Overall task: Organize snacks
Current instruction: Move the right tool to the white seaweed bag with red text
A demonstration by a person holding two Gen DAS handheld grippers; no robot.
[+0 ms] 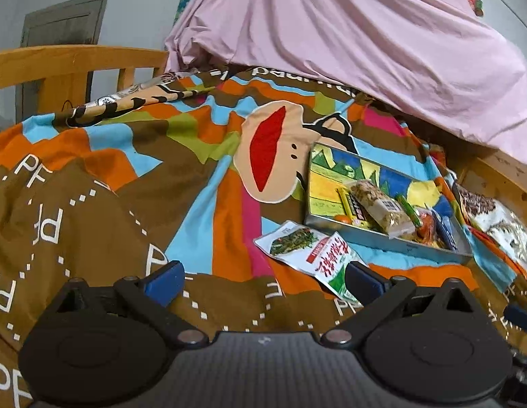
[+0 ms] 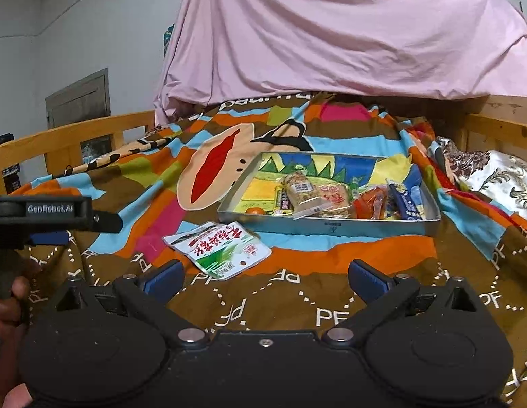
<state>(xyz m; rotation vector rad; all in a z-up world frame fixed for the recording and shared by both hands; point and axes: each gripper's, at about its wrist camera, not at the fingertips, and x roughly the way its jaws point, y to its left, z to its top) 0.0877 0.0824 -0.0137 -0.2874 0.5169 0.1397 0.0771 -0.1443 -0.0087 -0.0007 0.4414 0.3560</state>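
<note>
1. I am holding my left hand-held gripper low over the patterned bedspread, jaws spread wide and holding nothing; in the right wrist view its body is showing at the far left edge.
2. The loose snack packet, white and green with red lettering, is lying flat on the bedspread just outside the near left corner of the metal tray, not touching it as far as I can tell.
3. From my left hand-held gripper the packet is sitting ahead and to the right, its near end reaching my right fingertip, its long axis running diagonally away to the left.
4. My right hand-held gripper is also gaping wide and empty; the packet is lying just ahead of it, left of centre, near my left fingertip.
5. I am judging both hands close, the left slightly nearer.
6. The tray, farther back and right, is already holding several wrapped snacks bunched along its near side.
</note>
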